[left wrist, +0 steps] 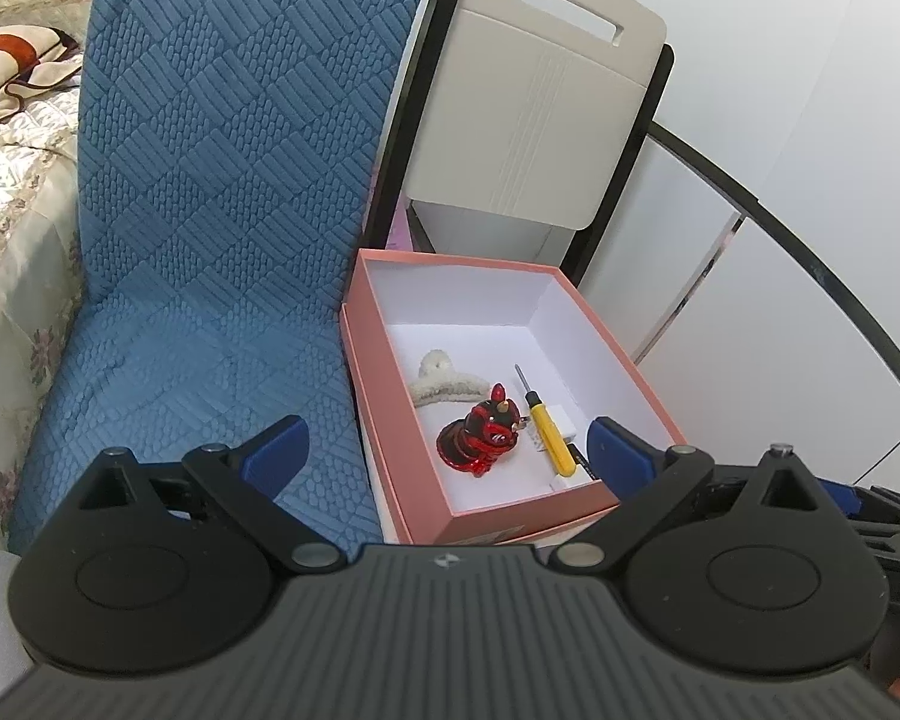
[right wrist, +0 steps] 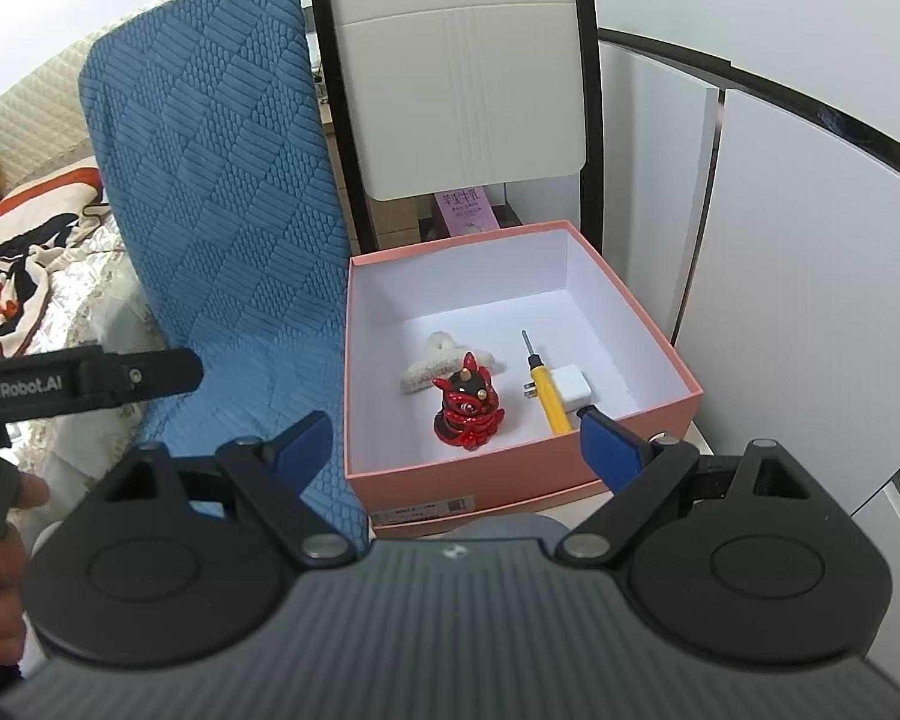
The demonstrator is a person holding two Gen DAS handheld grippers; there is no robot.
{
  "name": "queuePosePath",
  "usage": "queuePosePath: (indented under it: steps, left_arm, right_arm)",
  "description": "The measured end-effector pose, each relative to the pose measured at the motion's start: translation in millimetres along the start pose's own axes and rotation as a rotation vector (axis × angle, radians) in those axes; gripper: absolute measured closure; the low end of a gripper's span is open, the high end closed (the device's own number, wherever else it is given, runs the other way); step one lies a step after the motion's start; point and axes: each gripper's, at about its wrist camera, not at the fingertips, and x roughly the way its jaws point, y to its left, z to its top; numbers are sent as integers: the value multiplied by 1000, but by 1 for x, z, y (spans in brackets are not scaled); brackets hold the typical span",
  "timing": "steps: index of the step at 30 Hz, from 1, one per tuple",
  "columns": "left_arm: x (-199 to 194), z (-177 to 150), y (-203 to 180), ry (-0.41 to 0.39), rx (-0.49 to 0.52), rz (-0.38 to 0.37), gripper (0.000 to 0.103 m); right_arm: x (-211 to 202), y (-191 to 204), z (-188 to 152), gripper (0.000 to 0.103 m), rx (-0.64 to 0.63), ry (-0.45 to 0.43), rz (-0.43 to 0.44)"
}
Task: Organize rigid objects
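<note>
A pink box with a white inside stands open beside a blue quilted seat. In it lie a red glossy figurine, a yellow screwdriver, a white plug adapter and a cream fluffy hair claw. My left gripper hovers in front of the box, open, nothing between its blue fingertips. My right gripper is likewise open and empty just before the box's near wall. The left tool's black body shows at the left.
The blue quilted seat fills the left. A beige folding chair back stands behind the box, white cabinet panels to the right. A bed with a patterned blanket lies far left. A hand grips the left tool.
</note>
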Motion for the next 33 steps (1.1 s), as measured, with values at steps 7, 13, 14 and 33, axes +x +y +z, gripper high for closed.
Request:
queuePosePath:
  steps: [7,13,14,33]
  left_arm:
    - [-3,0,1,-10,-14,3,2]
    - [-6,0,-2,-12,-3,14,2]
    - [-6,0,-2,-13,-3,18,2]
    - [-8,0,-2,-28,-2,11,2]
  right_arm:
    - [0,2,-1,12,-7,4,-1]
    - [1,2,-2,12,3,11,-7]
    - [1,2,-2,12,4,12,-8]
    - [0,3,-4,12,-6,15,-13]
